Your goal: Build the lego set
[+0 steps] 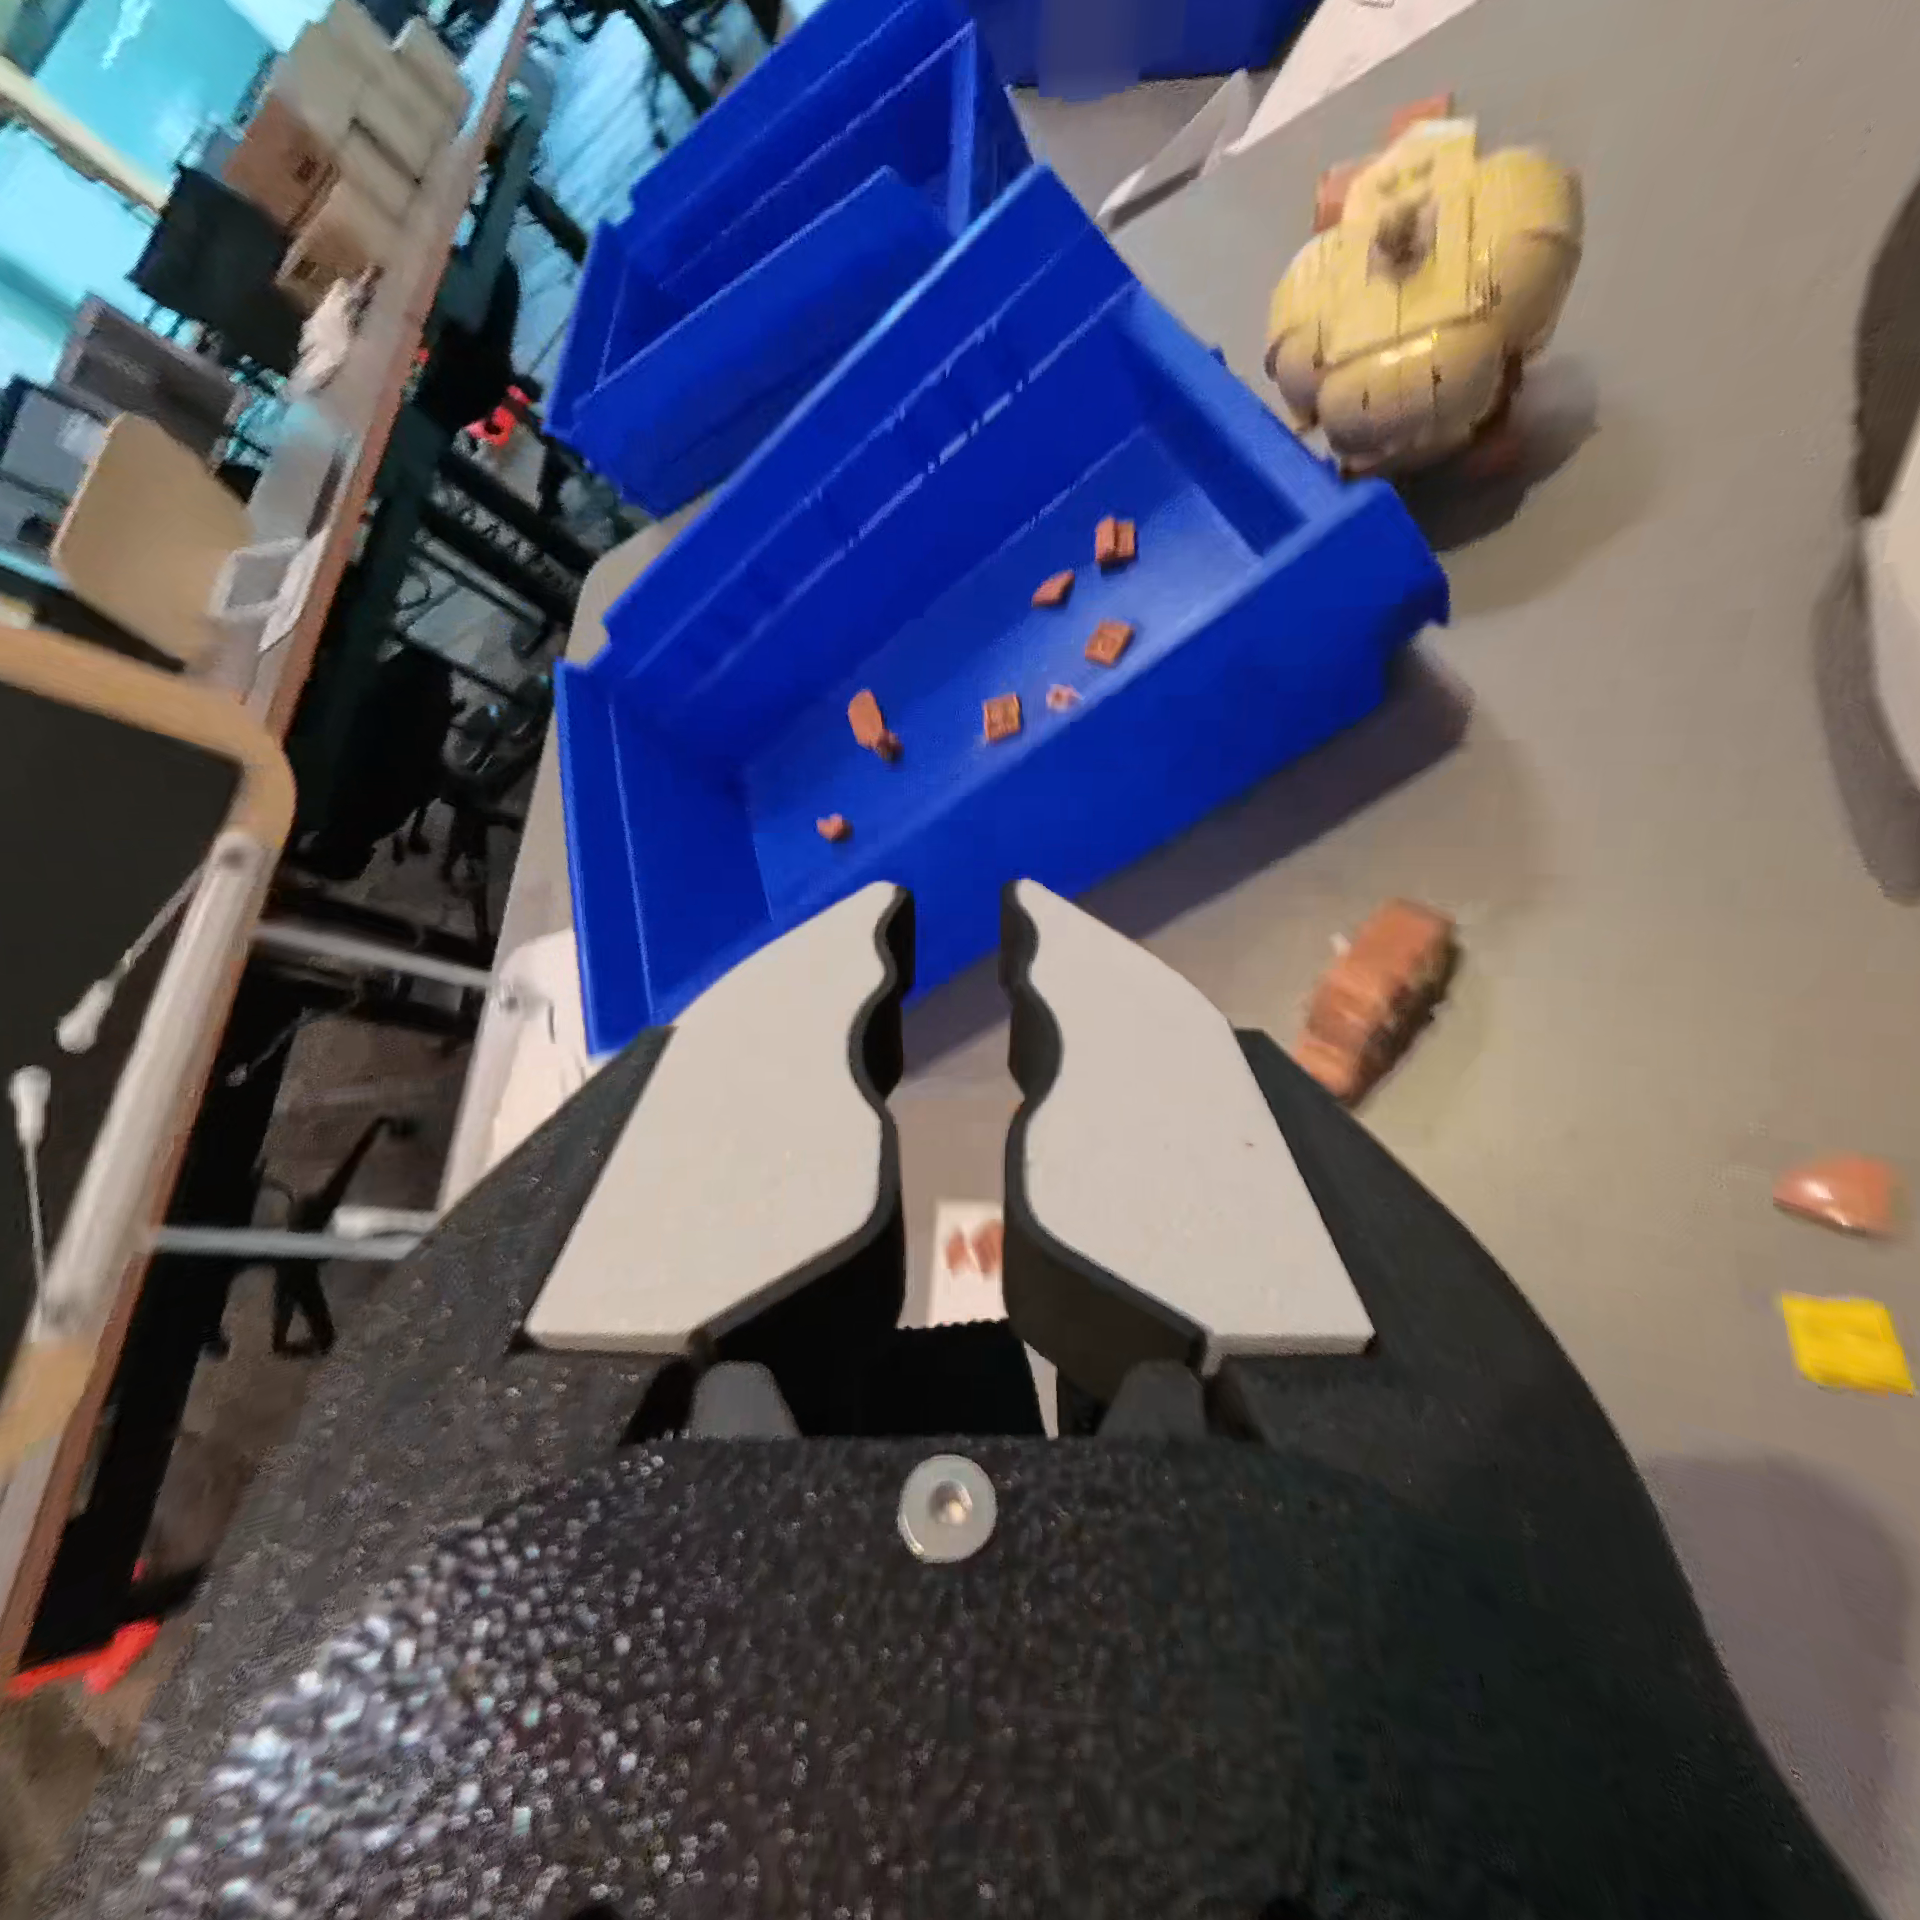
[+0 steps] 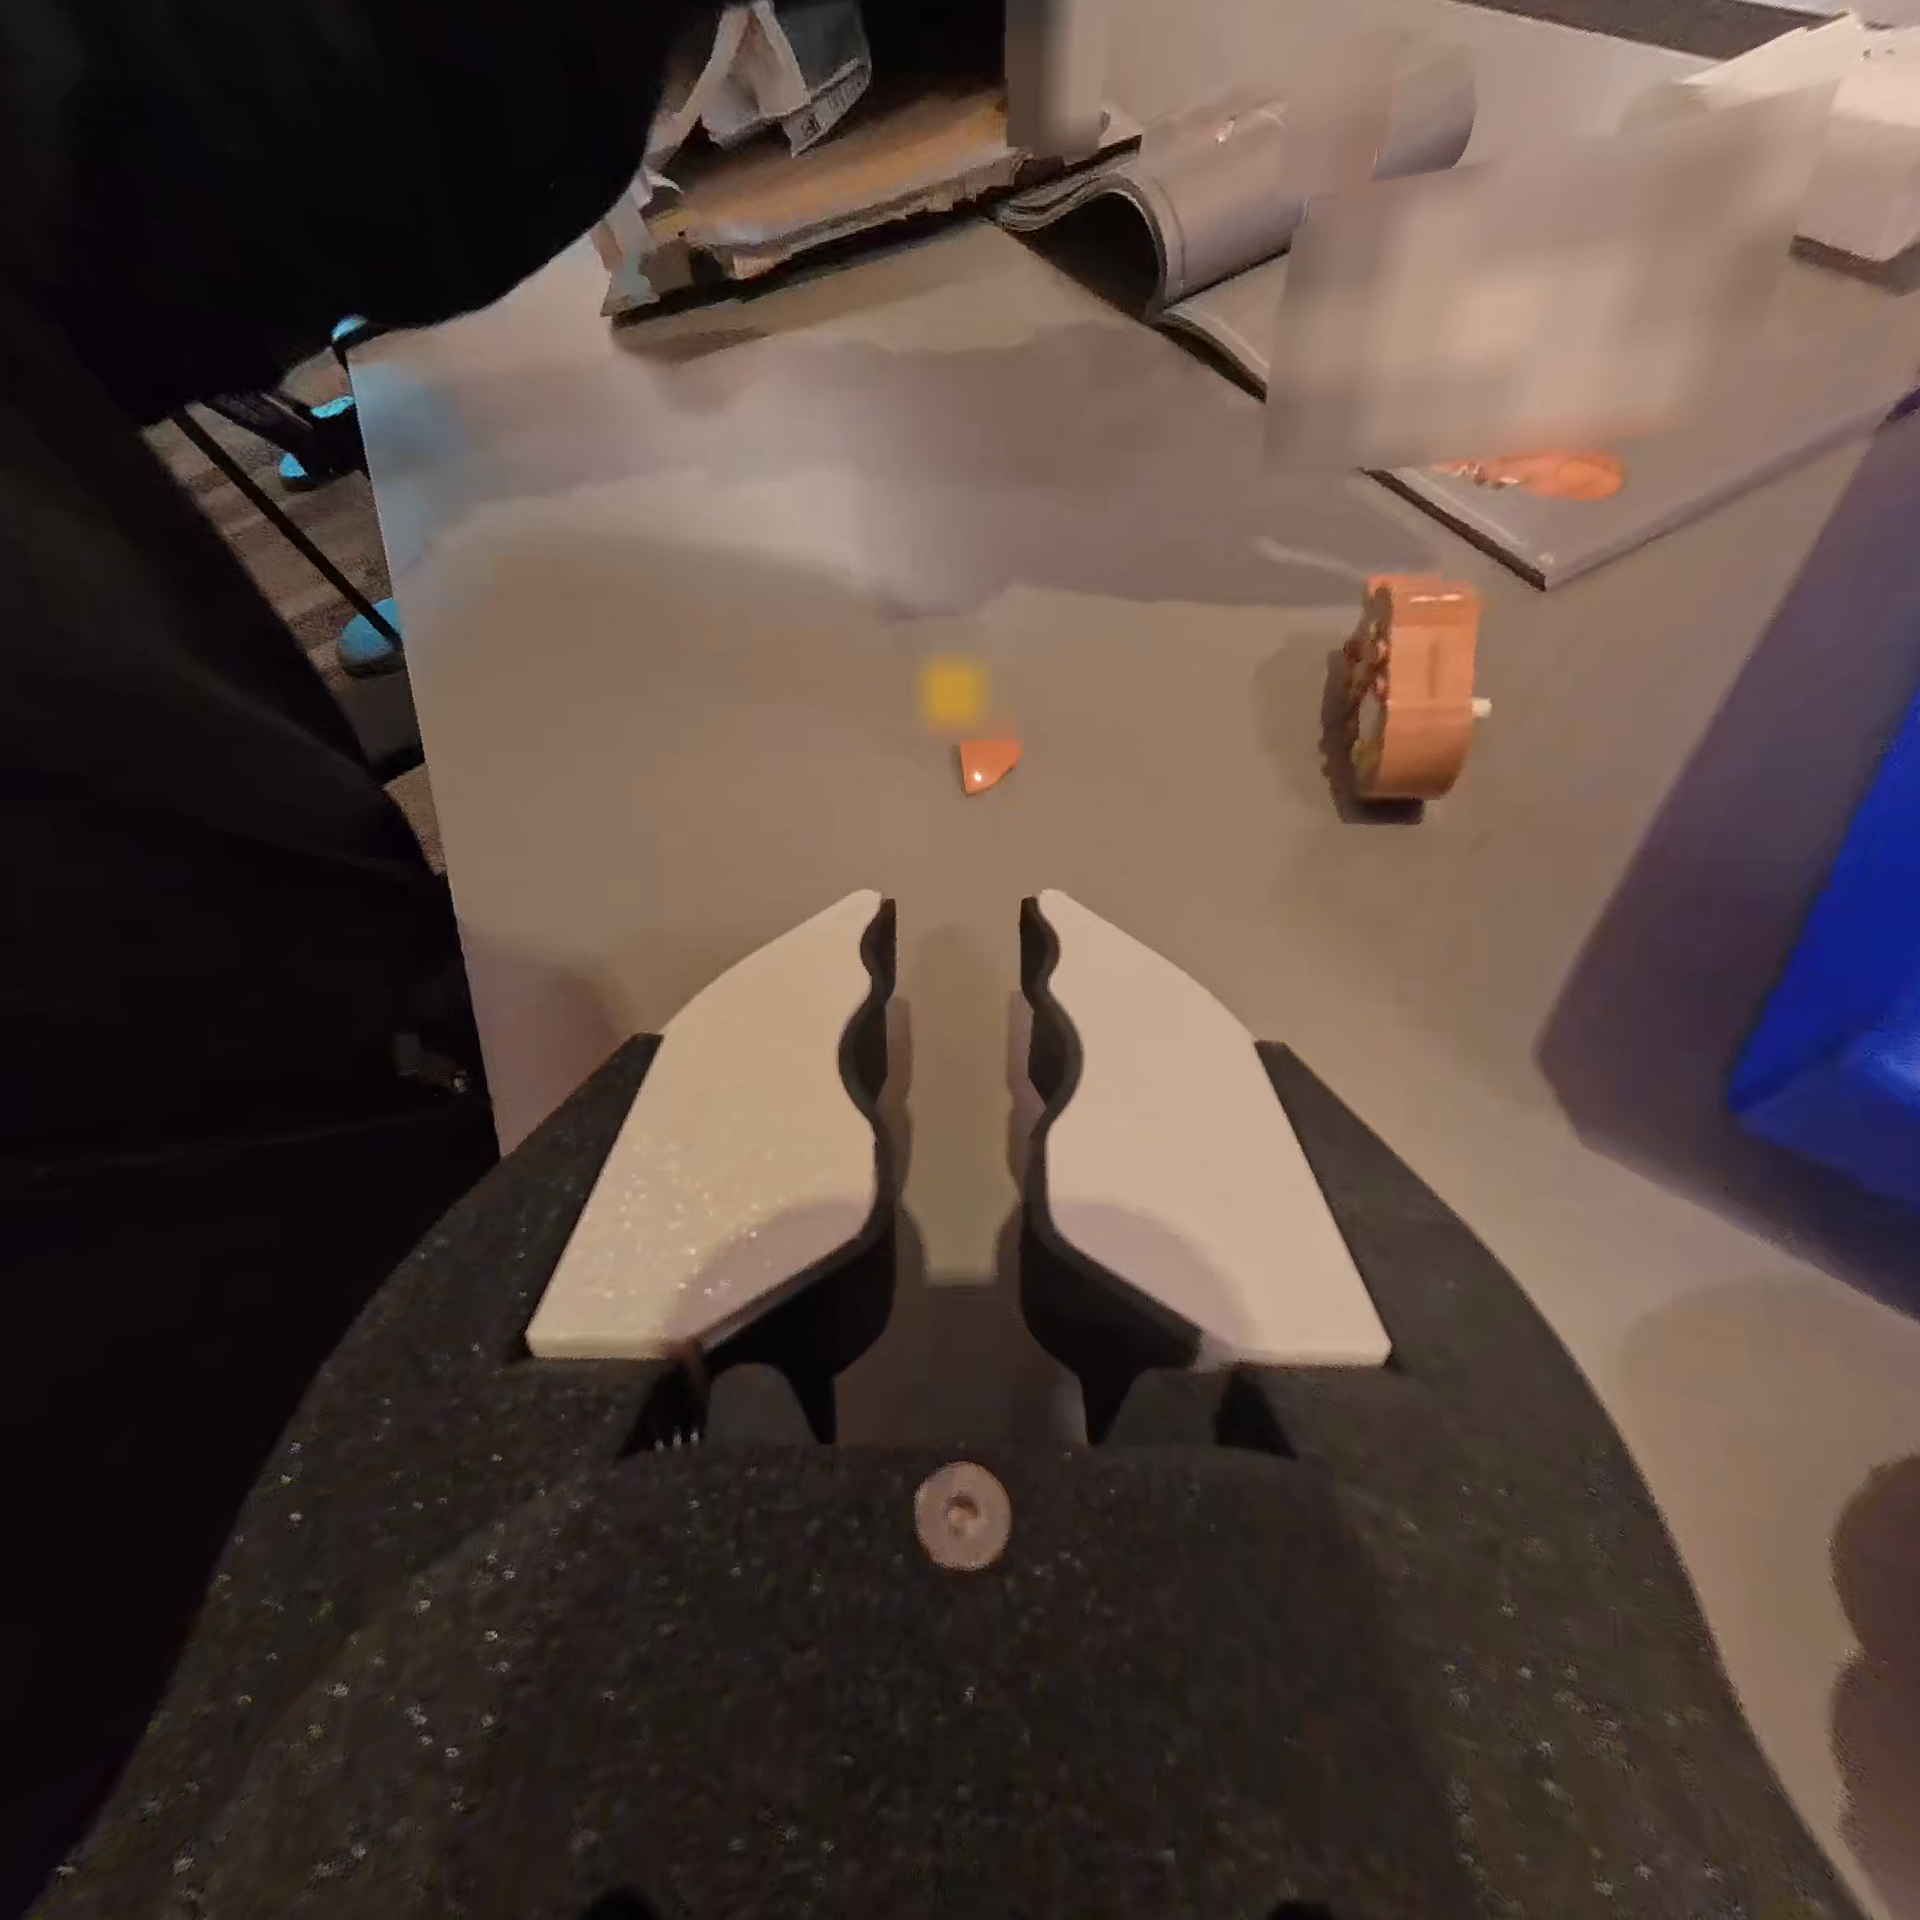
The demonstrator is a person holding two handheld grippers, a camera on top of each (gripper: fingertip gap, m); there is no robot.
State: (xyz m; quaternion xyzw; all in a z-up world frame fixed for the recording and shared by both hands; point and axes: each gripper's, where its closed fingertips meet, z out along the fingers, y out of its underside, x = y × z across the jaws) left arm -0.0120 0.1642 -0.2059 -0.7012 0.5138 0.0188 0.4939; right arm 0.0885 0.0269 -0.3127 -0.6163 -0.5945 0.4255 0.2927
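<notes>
Left tool (image 1: 956, 904) parted a little, nothing between the wavy black pads (image 1: 891, 977) under flat pale-grey finger plates, poised above the near wall of a glossy blue plastic bin (image 1: 665, 883) scattered with small reddish-brown brick pieces (image 1: 1003, 717), a ribbed brown brick-built block (image 1: 1377, 992) just beside on the matte grey worktop (image 1: 1558, 1143). Right tool (image 2: 956, 914) likewise parted and bare, over bare worktop, nearest a shiny orange wedge-shaped piece (image 2: 985, 767) touching a blurred yellow square (image 2: 951, 691), with a curved orange brick-built piece (image 2: 1408, 696) standing farther right. Beyond the bin, a rounded cream-yellow brick figure (image 1: 1423, 301).
</notes>
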